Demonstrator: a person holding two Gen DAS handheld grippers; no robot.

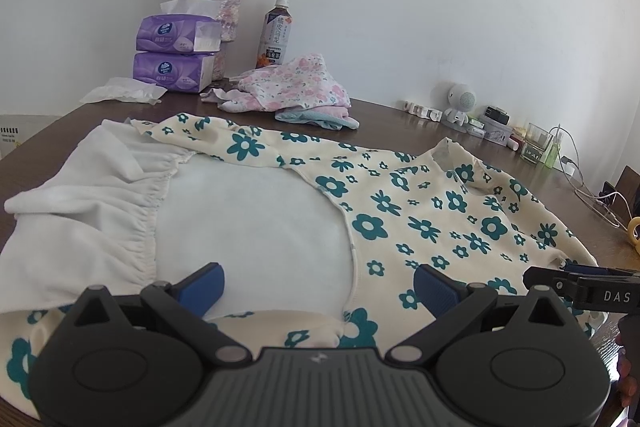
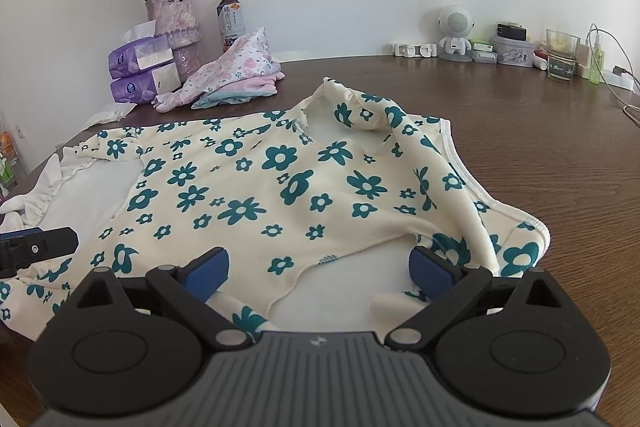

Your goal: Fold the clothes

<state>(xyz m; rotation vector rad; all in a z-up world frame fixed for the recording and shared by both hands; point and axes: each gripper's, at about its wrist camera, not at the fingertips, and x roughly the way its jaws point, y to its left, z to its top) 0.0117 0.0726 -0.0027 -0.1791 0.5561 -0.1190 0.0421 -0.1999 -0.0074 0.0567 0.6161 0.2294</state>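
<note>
A cream garment with teal flowers point(image 1: 432, 211) point(image 2: 256, 183) lies spread on the dark wooden table point(image 2: 540, 147), partly turned so its white lining point(image 1: 248, 219) and a gathered white frill point(image 1: 100, 195) show. My left gripper point(image 1: 318, 287) hovers open over the near hem, blue pads wide apart, nothing between them. My right gripper point(image 2: 320, 271) is also open above the garment's near edge by a folded-over sleeve point(image 2: 460, 187). The right gripper's tip point(image 1: 576, 285) shows at the right of the left wrist view; the left gripper's tip point(image 2: 36, 245) shows at the left of the right wrist view.
At the back stand a vase of dried roses point(image 1: 218, 7), two purple tissue packs point(image 1: 176, 53), a drink bottle point(image 1: 276, 35) and a pile of pink floral clothes point(image 1: 292, 87). A small white robot figure point(image 2: 454, 31), boxes, a glass point(image 2: 560, 55) and cables line the back right.
</note>
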